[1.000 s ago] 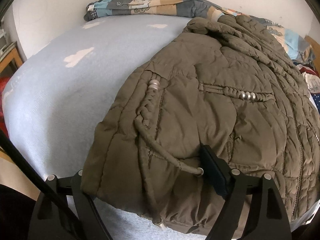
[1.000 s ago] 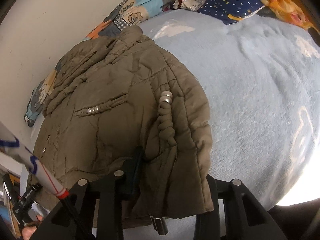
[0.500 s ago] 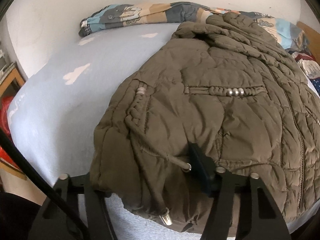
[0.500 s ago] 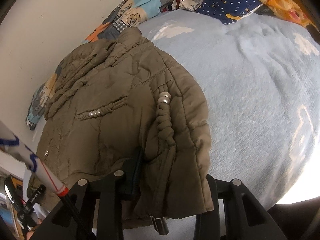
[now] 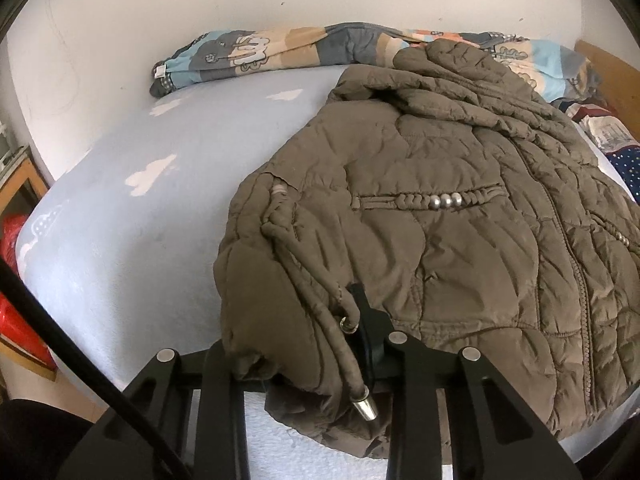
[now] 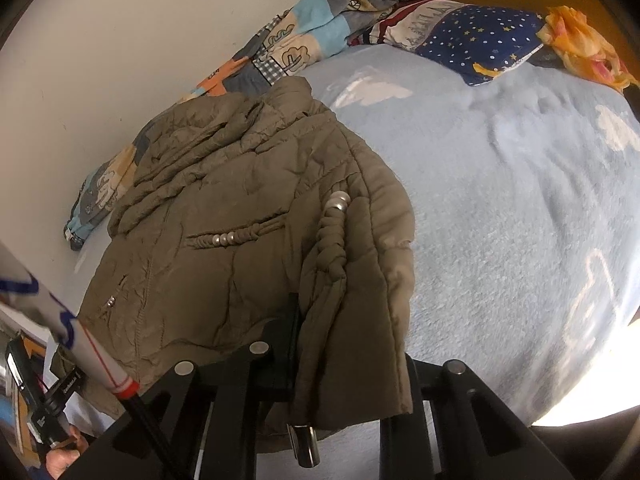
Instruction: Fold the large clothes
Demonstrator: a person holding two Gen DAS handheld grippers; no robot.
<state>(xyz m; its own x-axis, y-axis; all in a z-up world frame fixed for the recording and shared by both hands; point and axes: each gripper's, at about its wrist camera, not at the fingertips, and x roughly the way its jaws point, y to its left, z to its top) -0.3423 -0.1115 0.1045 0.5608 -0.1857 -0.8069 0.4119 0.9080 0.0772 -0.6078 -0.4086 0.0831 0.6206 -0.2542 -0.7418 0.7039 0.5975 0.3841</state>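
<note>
While the olive quilted jacket [image 5: 460, 216] is lying spread on the pale blue cloud-print blanket [image 5: 120, 216], both grippers are clamping its near hem. The left gripper [image 5: 296, 364] is pinching the padded corner beside a metal-tipped drawcord [image 5: 362, 402], jaws narrowed onto fabric. The right gripper [image 6: 348, 364] is likewise squeezing the hem's other corner. A patchwork quilt [image 6: 288, 48] is lying along the wall.

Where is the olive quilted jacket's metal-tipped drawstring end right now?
In the left wrist view, the metal-tipped drawstring end hangs off the olive quilted jacket hem, between the left gripper fingers.
</note>
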